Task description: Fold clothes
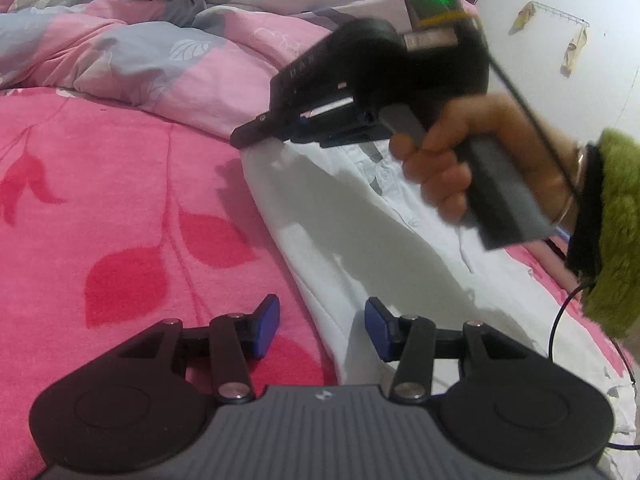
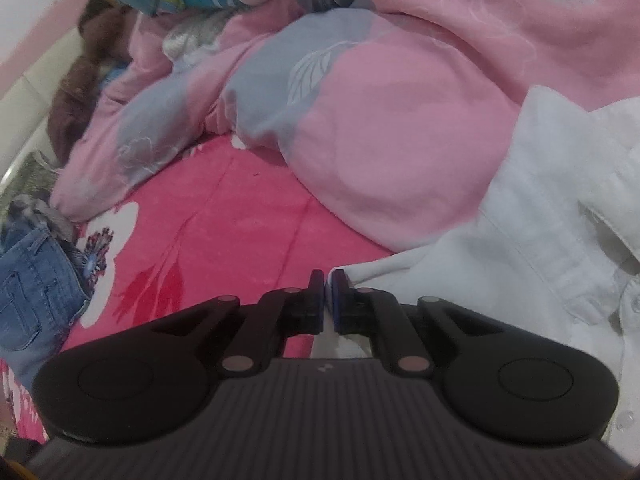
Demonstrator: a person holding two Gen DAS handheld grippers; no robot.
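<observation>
Right tool (image 2: 327,300) pinches white shirt (image 2: 540,216) (pink bedspread (image 2: 240,216) beneath).

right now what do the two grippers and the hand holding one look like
Both the left gripper and right gripper have black linkage arms with silver pivot pins, blue finger pads and a ribbed grey body. The right one carries a green-lit module and a thin black cable. The hand shows a fuzzy green sleeve and a thin bangle.

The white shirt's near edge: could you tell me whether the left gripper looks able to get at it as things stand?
Probably yes. The left gripper is open, with the shirt edge lying just ahead between its fingers, and nothing sits between them.
</observation>
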